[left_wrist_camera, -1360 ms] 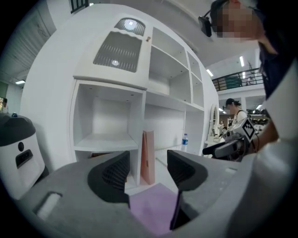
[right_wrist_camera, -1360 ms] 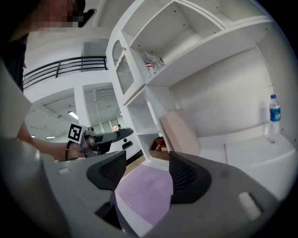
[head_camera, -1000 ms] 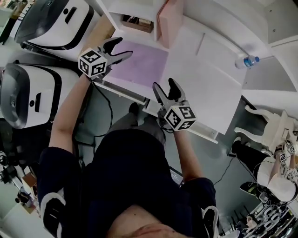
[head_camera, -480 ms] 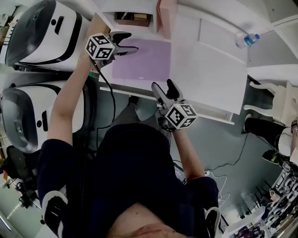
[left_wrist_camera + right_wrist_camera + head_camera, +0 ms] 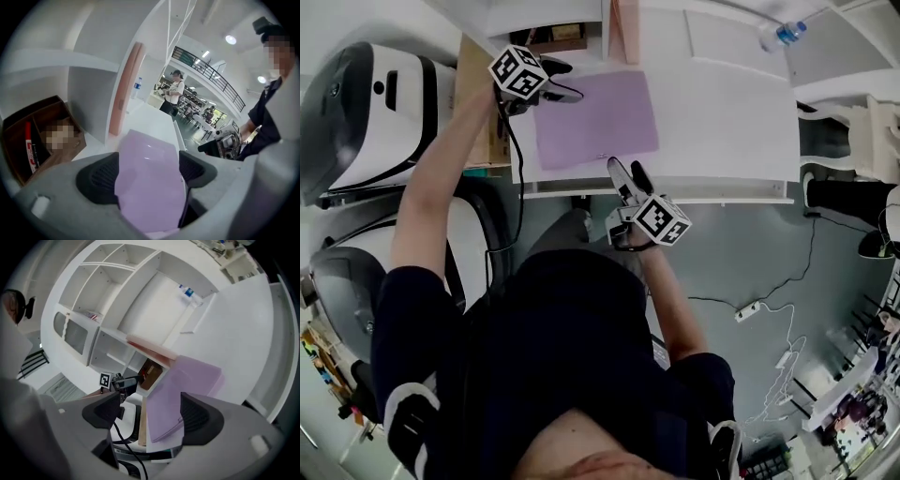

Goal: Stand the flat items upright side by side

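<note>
A purple flat folder (image 5: 595, 117) lies flat on the white table (image 5: 722, 112). A pink flat item (image 5: 626, 28) stands upright at the back, against a shelf divider. My left gripper (image 5: 562, 81) is at the folder's left edge. It is open, its jaws have just been opening, and the folder (image 5: 147, 187) shows in the gap with the pads off it. My right gripper (image 5: 626, 173) hovers at the table's front edge below the folder. It is open too, its jaws have just been opening, and nothing is held; the folder (image 5: 183, 390) lies ahead of it.
A brown box (image 5: 553, 36) sits in the shelf compartment left of the pink item. A water bottle (image 5: 778, 35) lies at the back right. Large white machines (image 5: 366, 112) stand at the left, a white chair (image 5: 862, 122) at the right. A power strip (image 5: 750, 309) lies on the floor.
The left gripper has come down to the purple folder's left edge. The right gripper has sunk to the table's front edge and rolled. Both pairs of jaws stand wider.
</note>
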`<state>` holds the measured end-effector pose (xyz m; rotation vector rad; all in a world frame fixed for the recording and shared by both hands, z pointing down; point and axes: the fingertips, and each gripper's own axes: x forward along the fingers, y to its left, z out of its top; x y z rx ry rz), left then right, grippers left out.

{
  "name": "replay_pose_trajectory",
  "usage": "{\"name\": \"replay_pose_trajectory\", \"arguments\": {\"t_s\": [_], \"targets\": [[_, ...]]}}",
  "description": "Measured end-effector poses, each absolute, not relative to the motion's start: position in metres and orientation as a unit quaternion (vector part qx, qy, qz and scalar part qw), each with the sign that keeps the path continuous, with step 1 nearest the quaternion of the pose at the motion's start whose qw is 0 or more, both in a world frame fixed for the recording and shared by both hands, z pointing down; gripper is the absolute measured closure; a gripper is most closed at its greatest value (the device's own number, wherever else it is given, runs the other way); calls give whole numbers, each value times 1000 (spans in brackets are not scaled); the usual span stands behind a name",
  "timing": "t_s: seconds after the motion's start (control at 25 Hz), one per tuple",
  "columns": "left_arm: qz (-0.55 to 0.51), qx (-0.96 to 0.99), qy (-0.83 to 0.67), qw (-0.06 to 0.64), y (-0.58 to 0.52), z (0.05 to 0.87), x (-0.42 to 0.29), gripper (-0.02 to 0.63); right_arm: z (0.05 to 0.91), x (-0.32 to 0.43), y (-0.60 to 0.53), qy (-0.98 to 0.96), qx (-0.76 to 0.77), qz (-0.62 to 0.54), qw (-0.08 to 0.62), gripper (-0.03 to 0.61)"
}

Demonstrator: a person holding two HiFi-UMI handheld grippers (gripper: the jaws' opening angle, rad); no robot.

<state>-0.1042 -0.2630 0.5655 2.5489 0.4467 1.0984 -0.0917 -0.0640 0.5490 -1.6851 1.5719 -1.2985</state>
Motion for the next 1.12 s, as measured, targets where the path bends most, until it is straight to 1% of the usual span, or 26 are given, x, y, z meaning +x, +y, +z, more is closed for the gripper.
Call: {"name": "replay_pose_trajectory", "arguments": {"t_s": [0.12, 0.52, 0.72, 1.12], "targets": [[412, 877, 176, 173, -265, 581, -98, 198, 564, -98, -65, 550, -612, -497, 276, 193], [476, 839, 194, 181, -269, 635, -88, 196, 615, -102, -68, 513, -592, -545, 299, 193], [497, 824, 205, 176, -277, 653, -87, 196, 637, -98, -75, 479, -584, -562, 337, 193], [544, 780, 252, 179, -277, 678, -85, 196, 661, -95, -82, 437, -579, -564, 394, 192]]}}
